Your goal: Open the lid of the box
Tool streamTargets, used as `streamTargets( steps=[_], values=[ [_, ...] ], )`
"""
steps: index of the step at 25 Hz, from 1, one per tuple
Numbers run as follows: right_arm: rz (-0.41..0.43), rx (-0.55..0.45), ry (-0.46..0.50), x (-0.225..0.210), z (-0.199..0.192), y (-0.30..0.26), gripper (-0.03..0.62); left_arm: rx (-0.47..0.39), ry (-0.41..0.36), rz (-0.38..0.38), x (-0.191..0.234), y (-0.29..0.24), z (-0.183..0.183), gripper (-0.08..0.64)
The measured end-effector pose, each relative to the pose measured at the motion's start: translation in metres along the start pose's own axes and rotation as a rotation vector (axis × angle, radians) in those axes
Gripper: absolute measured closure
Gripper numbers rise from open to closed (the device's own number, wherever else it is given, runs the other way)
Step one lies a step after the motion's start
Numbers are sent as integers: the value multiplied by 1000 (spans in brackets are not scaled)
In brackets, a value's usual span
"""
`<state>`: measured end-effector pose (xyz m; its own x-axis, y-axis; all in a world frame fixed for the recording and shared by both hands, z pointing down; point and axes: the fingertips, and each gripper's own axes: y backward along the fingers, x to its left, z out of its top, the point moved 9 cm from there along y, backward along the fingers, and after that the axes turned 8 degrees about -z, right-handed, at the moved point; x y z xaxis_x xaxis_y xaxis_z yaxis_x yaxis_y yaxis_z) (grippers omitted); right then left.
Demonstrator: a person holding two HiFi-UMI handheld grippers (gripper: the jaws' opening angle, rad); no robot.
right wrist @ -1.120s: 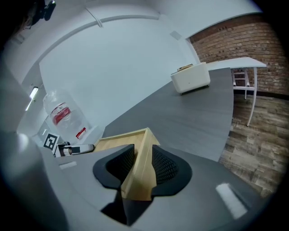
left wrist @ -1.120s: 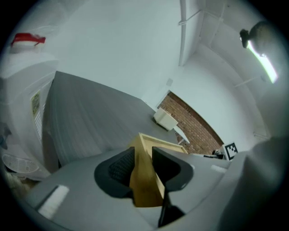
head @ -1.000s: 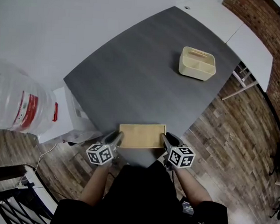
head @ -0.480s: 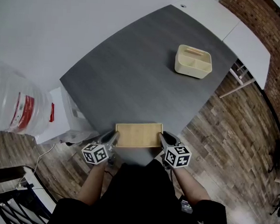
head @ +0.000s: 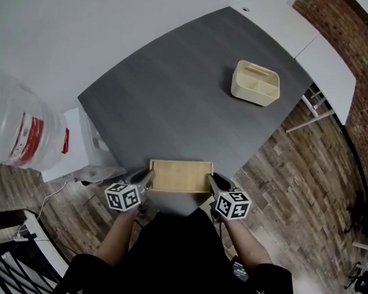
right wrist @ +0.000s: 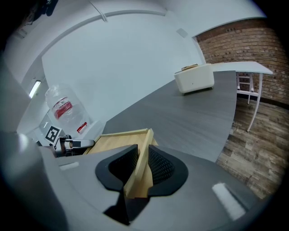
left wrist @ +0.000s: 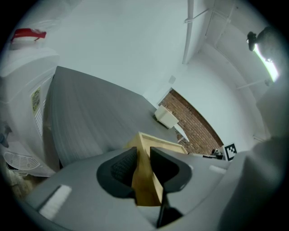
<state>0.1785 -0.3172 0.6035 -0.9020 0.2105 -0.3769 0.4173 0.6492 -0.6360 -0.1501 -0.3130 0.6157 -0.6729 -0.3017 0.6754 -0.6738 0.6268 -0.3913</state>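
Observation:
A flat, light wooden box (head: pixel 180 176) lies at the near edge of the dark grey table (head: pixel 174 99). My left gripper (head: pixel 148 177) is at its left end and my right gripper (head: pixel 214 179) at its right end. In the left gripper view, the box's thin edge (left wrist: pixel 145 151) fills the gap of the left gripper (left wrist: pixel 142 164), whose jaws are closing onto it. In the right gripper view, the box's raised rim (right wrist: pixel 143 149) stands between the pads of the right gripper (right wrist: pixel 141 164), which press on both sides.
A cream divided caddy (head: pixel 255 83) stands at the table's far right, also seen as the caddy (right wrist: pixel 195 77) in the right gripper view. A large water bottle (head: pixel 17 130) sits on the floor to the left. White tables (head: pixel 326 52) and a brick wall lie beyond.
Both grippers stay at the ends of the wooden box and have drawn in a little tighter against it. The box has not moved on the table.

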Motion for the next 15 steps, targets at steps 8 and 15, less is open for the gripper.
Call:
streamTargets(
  steps=[8, 15],
  values=[
    [-38, 4, 8, -5, 3, 2, 520, 1, 63, 0, 3, -1, 2, 469],
    [-80, -26, -23, -22, 4, 11, 528, 19, 55, -4, 4, -1, 4, 469]
  ],
)
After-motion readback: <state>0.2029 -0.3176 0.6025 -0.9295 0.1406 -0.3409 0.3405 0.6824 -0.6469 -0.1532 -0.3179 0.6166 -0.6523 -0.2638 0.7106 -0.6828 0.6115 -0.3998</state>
